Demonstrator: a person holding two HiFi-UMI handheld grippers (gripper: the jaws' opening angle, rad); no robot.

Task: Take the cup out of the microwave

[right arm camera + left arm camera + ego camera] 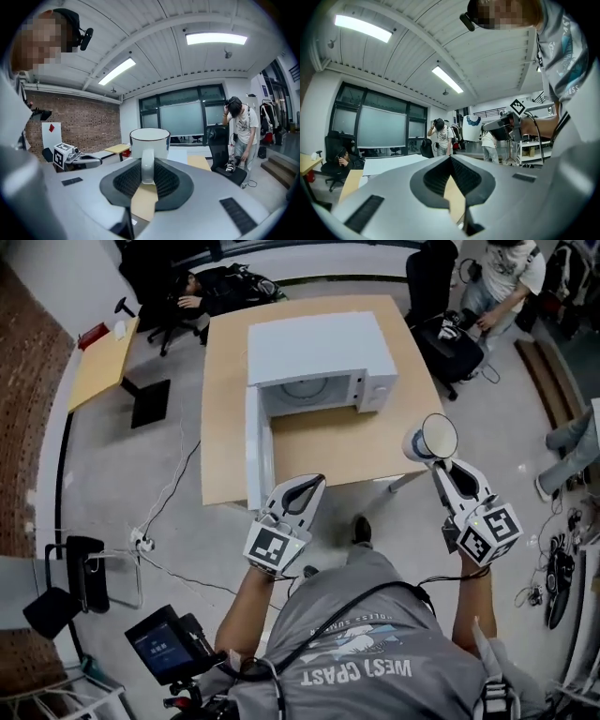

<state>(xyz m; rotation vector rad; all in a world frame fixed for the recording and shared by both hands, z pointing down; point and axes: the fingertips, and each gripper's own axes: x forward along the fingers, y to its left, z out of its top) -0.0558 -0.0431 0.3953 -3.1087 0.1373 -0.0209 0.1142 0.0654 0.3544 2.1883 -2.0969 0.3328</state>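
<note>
Worktop: pale wood, and it carries the white microwave. The microwave door is swung fully open toward the person. The cavity is lit and shows only the turntable, with no cup inside.

Left gripper: level, just beside the door's free edge. Its fingers are pressed together at the tips with nothing between them.

Right gripper: off the worktop's front right corner, over the floor. Its fingers pinch the handle of the cup.

Key relation: the cup sits straight ahead of the right fingers with the handle facing back into them. Its body is clear of the microwave and well to the right of the cavity. Its long axis is roughly upright, with the mouth tipped slightly toward the head camera. The right hand has it; the left is well apart from it. Bare worktop in front of the cavity lies to the cup's left.

Judgement: removal is essentially done. Setting down, if intended, calls for a leftward carry over the worktop edge with the mouth kept up.

Cup appearance: white and cylindrical, with a thin dark rim line. The left gripper view shows a blue scalloped mark near the top of the outer wall. Contents cannot be told.
</note>
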